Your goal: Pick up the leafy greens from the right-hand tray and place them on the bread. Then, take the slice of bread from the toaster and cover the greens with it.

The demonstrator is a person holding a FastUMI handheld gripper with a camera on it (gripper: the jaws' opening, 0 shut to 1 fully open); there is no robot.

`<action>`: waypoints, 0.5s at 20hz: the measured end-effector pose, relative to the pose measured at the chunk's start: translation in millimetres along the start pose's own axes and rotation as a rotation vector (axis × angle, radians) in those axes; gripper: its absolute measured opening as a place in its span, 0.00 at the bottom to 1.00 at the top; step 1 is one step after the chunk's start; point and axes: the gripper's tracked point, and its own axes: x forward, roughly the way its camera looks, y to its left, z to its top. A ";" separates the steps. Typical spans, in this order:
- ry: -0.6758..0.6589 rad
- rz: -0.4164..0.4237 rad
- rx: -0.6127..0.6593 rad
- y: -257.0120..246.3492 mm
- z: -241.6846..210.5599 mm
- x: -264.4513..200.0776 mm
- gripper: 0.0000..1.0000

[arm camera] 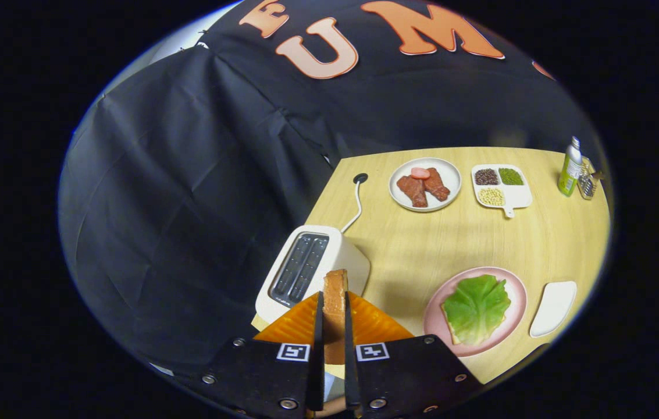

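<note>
While fingers (333, 326) clamp bread slice (335, 291) | slice's lower end hidden

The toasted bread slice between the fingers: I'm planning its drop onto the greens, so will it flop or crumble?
The brown toasted bread slice stands upright, edge-on, between the gripper's fingers without sagging, so it's probably stiff. It looks thin and likely light; a hard squeeze might crack it.

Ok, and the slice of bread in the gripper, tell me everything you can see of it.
The slice of bread stands upright and edge-on between the two fingers of the gripper, which press on its flat faces from both sides. It looks toasted: orange-brown crust, paler at the top edge. Its upper part rises past the fingertips; the lower part is hidden between them. It is lifted clear of the white toaster, whose slots sit just beyond it. Nothing but the fingers touches it.
</note>
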 end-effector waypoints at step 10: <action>-0.007 -0.050 0.071 -98.2 -20.1 -9.4 0.15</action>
